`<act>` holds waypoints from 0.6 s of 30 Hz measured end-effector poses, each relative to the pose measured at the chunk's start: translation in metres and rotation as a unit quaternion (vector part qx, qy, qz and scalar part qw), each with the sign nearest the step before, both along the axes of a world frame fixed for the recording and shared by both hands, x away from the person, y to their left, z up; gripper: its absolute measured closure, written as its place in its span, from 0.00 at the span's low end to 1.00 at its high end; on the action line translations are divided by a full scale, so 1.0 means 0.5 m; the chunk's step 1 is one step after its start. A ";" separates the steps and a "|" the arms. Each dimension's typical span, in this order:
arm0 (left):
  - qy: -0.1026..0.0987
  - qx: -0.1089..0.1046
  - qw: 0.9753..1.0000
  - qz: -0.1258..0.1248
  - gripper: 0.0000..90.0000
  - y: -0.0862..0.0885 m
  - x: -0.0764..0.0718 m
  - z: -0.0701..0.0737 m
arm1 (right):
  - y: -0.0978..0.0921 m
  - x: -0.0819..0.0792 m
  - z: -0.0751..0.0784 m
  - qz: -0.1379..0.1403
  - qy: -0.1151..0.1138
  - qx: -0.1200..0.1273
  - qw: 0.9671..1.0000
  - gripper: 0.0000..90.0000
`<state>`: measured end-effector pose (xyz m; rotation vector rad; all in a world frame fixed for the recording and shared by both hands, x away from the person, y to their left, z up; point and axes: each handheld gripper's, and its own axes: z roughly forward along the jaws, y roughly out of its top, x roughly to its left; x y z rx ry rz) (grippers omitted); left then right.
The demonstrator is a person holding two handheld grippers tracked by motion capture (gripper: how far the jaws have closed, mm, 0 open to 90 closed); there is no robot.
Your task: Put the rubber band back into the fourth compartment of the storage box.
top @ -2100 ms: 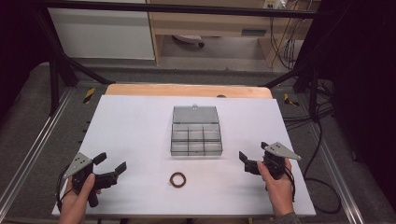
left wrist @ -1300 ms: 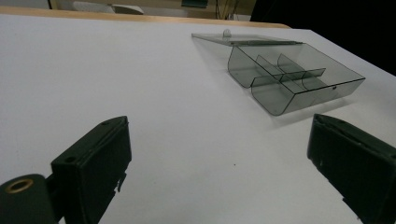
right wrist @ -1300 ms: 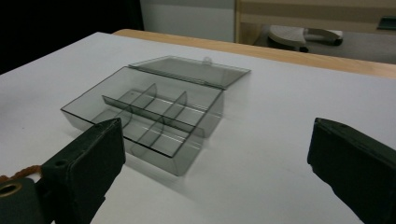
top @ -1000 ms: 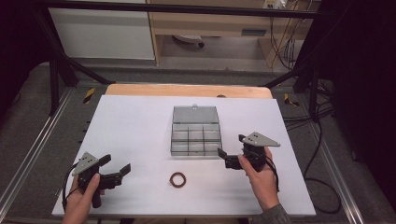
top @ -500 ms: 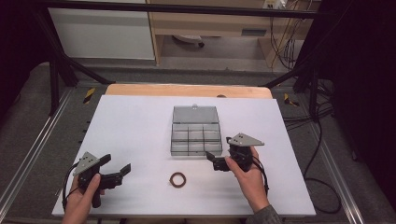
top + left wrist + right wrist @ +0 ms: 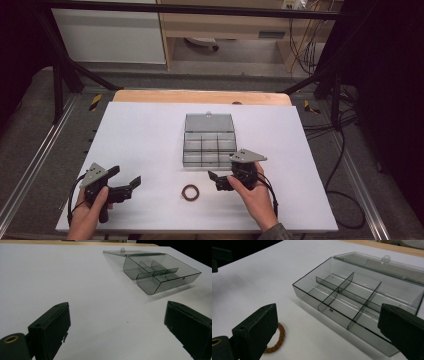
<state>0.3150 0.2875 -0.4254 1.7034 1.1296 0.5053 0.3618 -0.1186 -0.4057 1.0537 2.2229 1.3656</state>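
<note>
**Right tongs near the hair tie, both sets gaping**

Your right tongs hover low over the white surface, just in front of the clear compartment box and a little to the right of the brown braided hair tie. Their jaws stand wide apart and hold nothing. In the right gripper view the hair tie lies flat on the surface, partly hidden behind the jaw at the left of that view, while the box sits just beyond, its lid laid back flat and its dividers marking off small compartments.

Your left tongs rest near the front left corner of the surface, well apart from the hair tie and the box. Their jaws are also spread wide, with bare surface between them. In the left gripper view the box stands farther off toward the right, lid open behind it.
</note>
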 end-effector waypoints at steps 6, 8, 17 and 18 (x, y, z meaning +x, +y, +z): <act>0.000 0.001 1.000 -0.002 0.07 -0.002 0.002 0.001 | 0.039 -0.014 -0.006 0.013 0.001 -0.007 1.000 0.04; 0.000 0.004 1.000 -0.006 0.07 -0.004 0.002 0.000 | 0.055 -0.019 -0.010 0.019 0.006 -0.008 1.000 0.05; 0.000 0.007 1.000 -0.004 0.07 -0.001 0.000 0.000 | 0.108 -0.041 -0.027 0.044 0.024 -0.033 0.998 0.09; -0.001 0.007 1.000 -0.004 0.07 -0.002 0.000 0.000 | 0.110 -0.043 -0.029 0.046 0.026 -0.036 0.998 0.11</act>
